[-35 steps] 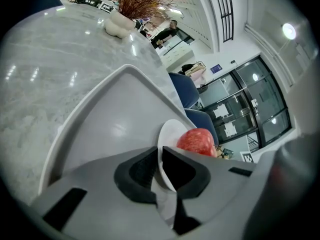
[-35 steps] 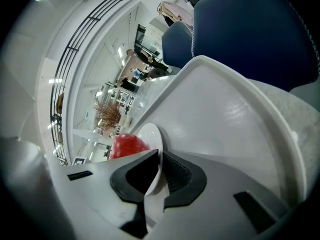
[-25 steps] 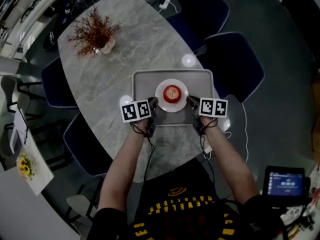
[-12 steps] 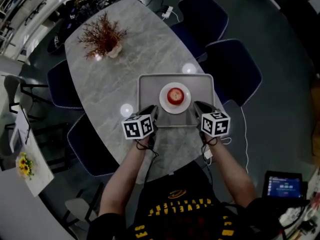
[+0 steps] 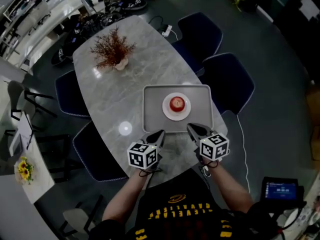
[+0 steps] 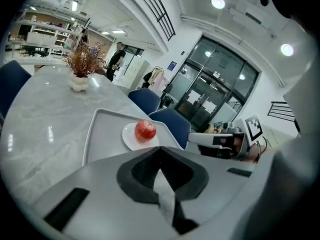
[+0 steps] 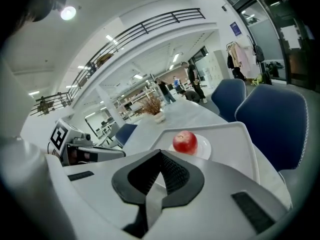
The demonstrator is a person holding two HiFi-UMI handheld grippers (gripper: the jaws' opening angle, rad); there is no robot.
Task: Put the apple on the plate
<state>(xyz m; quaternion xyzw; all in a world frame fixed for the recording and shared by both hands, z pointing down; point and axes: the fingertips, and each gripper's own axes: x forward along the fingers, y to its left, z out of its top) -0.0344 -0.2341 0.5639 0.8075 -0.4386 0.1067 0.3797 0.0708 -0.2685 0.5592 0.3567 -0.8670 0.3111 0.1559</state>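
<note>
Apple [image 5: 176,103]: sits on plate [image 5: 176,116], centre of tray [image 5: 152,119].
Left gripper [image 5: 159,134]: jaws pressed together, empty, at 7 o'clock of the plate.
Right gripper [image 5: 192,129]: likewise, at 5 o'clock.
Change: both have withdrawn from flanking the plate.
Assessment: placement appears complete.

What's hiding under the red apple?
A small white plate is under the apple. The plate sits in a grey tray on the marble table. The apple covers the plate's middle, so that part cannot be seen.
</note>
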